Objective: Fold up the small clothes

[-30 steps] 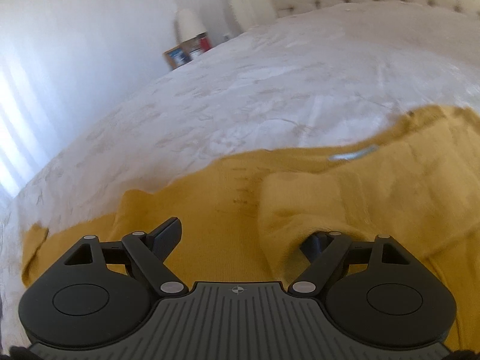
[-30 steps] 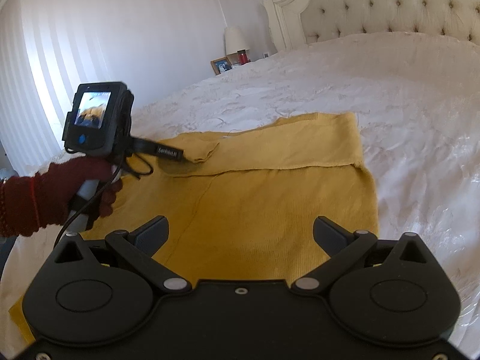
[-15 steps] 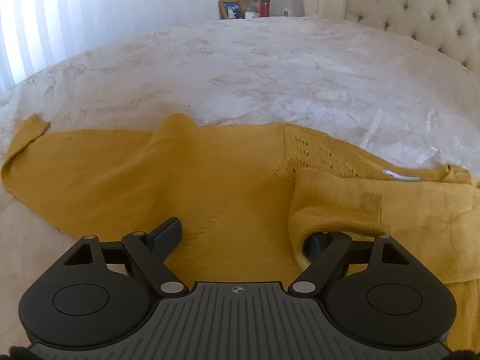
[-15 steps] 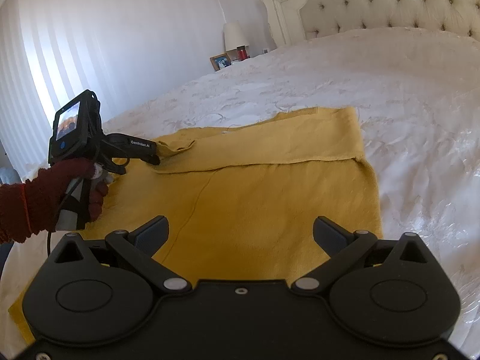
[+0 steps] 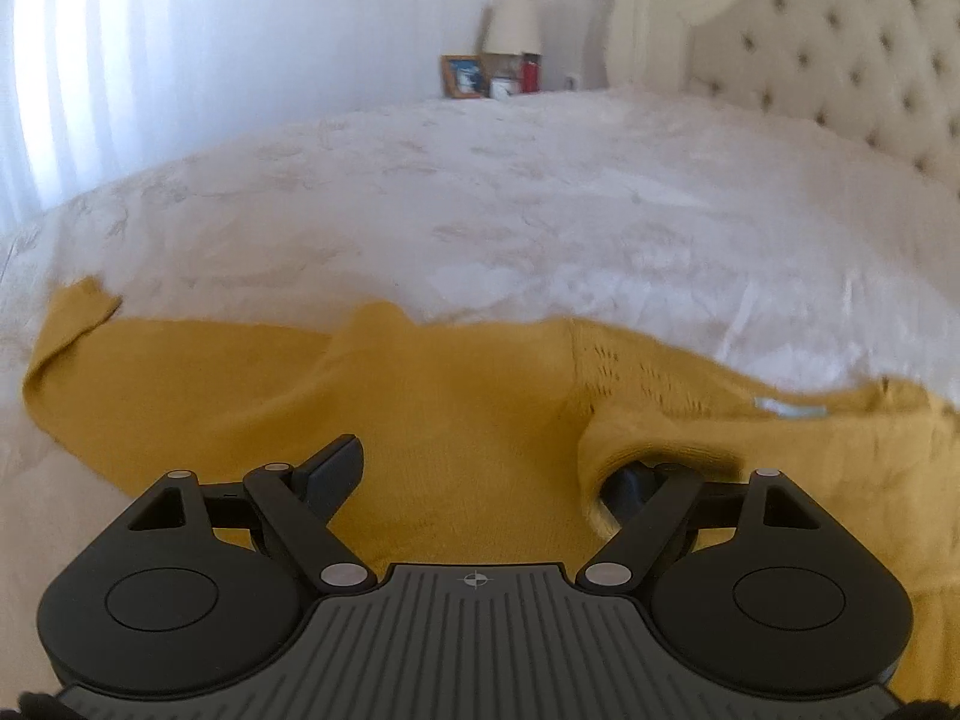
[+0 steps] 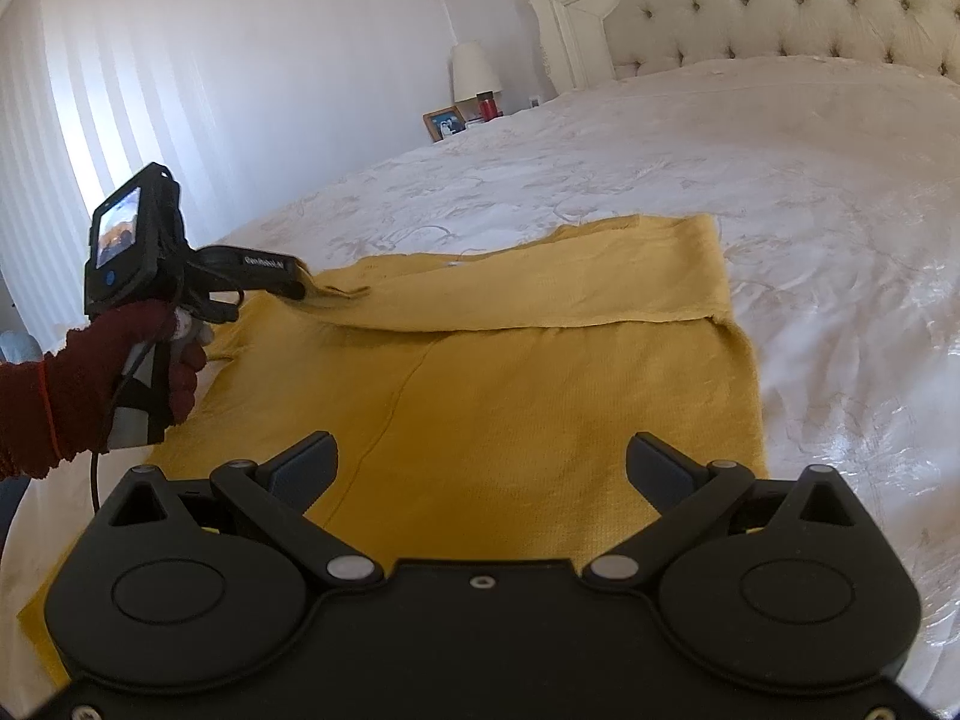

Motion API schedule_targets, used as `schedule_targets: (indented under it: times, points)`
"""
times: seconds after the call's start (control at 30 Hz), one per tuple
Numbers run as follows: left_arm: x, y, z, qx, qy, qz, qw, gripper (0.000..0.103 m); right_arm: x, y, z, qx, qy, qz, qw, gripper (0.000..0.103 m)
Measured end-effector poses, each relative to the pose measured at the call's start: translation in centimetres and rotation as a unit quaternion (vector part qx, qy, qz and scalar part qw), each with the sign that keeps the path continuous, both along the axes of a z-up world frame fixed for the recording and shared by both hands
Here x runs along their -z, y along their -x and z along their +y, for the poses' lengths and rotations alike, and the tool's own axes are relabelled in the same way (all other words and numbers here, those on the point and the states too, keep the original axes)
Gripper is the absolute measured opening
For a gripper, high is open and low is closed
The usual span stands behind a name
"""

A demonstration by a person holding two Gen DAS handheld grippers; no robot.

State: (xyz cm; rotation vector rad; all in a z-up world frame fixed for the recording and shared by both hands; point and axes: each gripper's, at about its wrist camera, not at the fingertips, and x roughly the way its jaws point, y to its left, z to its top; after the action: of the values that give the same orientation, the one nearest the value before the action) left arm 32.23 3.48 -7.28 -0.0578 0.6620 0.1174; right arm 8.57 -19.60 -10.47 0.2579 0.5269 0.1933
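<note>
Sweater: one mustard-yellow knit sweater [image 6: 540, 396] lies flat on the bed, near its foot edge; in the left wrist view [image 5: 456, 420] its far edge runs across the frame.
Fold: one long band of the sweater is turned over onto the body along its far side, its edge a straight line across the cloth.
Sleeve: one sleeve [image 5: 66, 348] stretches out toward the left edge of the bed, its cuff curled up.
Knit detail: a strip of open, holey stitch runs by the shoulder; a small pale label [image 5: 792, 407] shows at the neck.
Grippers: two, one in each hand.
Left gripper [image 5: 480, 474]: jaws wide apart. Its right finger is tucked under a lifted flap of the sweater, and its left finger [image 5: 336, 468] stands clear above the flat cloth. From the right wrist view [image 6: 294, 288] its tip sits at the left end of the folded band.
Left hand [image 6: 162, 354]: one, in a dark red glove, wrapped round the handle.
Right gripper [image 6: 480, 468]: jaws wide apart, holding nothing, above the near part of the sweater.
Bed: one, with a white patterned cover [image 6: 780, 180].
Headboard: one, cream and tufted [image 6: 780, 6], at the far end.
Beyond the bed: one lamp [image 6: 474, 69], one picture frame [image 6: 444, 123], one red jar [image 6: 487, 105].
</note>
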Motion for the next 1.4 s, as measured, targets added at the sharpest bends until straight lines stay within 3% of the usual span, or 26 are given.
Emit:
schedule_targets:
  times: [0.3,0.43,0.6,0.73,0.87,1.07,1.23,1.4]
  points:
    - [0.4,-0.3,3.1,-0.054,0.067,0.028,0.9959,0.081,0.0,-0.1,-0.2,-0.004,0.000,-0.002,1.000,0.102]
    - [0.3,0.0,3.4,-0.056,0.052,0.025,0.9968,0.081,0.0,-0.1,-0.3,-0.004,0.000,-0.003,1.000,0.102]
    - [0.9,0.4,1.8,-0.007,0.016,0.031,0.9994,0.081,0.4,-0.4,0.0,-0.005,0.005,0.009,1.000,0.102]
    - [2.5,0.3,-0.2,0.036,-0.013,0.058,0.9976,0.082,1.4,-1.0,0.0,0.005,0.018,0.040,0.999,0.102]
    - [3.3,0.8,-2.0,0.054,-0.066,0.047,0.9953,0.082,2.3,-1.6,-0.5,0.034,0.039,0.078,0.996,0.102]
    - [3.2,1.3,-2.6,0.072,-0.068,0.050,0.9938,0.082,2.8,-1.5,-0.5,0.056,0.073,0.089,0.992,0.102]
    - [3.2,2.7,-2.7,0.085,-0.036,0.063,0.9937,0.083,2.9,-1.3,-0.1,0.058,0.087,0.090,0.990,0.102]
    - [4.2,5.2,-3.9,0.100,-0.070,0.042,0.9916,0.091,2.8,-1.5,0.0,0.056,0.088,0.090,0.990,0.102]
